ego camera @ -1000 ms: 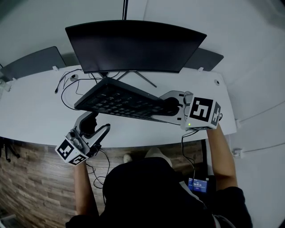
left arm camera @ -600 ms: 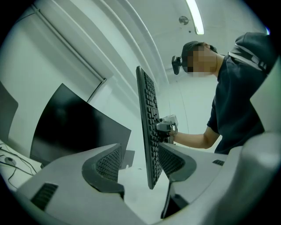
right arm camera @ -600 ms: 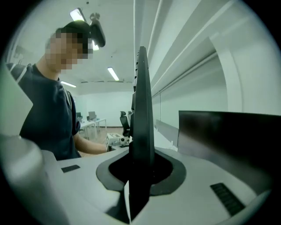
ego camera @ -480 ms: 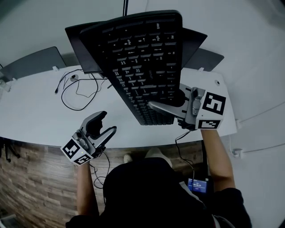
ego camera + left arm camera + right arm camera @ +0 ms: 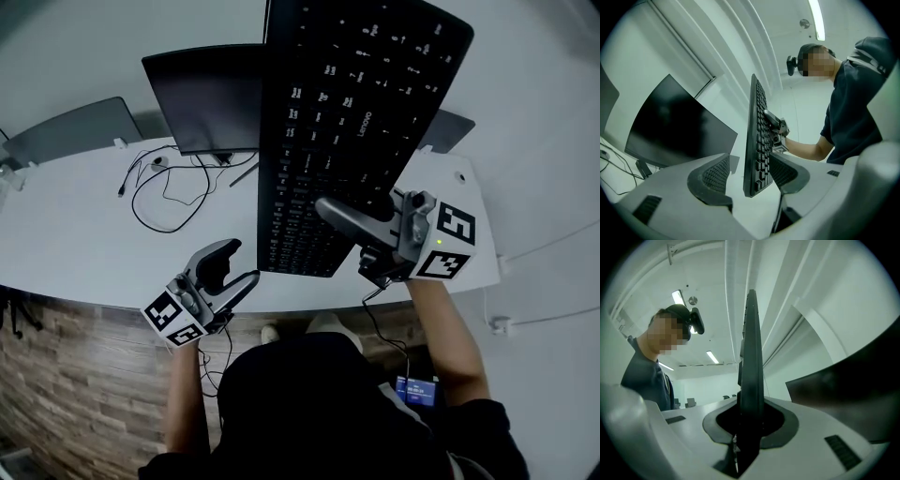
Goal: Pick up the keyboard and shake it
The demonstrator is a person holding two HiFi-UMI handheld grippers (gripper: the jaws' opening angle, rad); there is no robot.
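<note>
Jaws on the left gripper (image 5: pixel 234 267) are standing apart and gripping nothing as it is hovering over the near edge of the tabletop (image 5: pixel 75 234). Beside it, the right gripper (image 5: pixel 337 208) is clamping its jaws on one long edge of the black keyboard (image 5: pixel 352 122), which is hanging in the air above the tabletop, tipped up steeply with its keys facing the person. Loose cables (image 5: pixel 164 192) are lying towards the tabletop's far left, and a dark monitor (image 5: pixel 206 98) is standing at the far edge, partly hidden behind the keyboard
</note>
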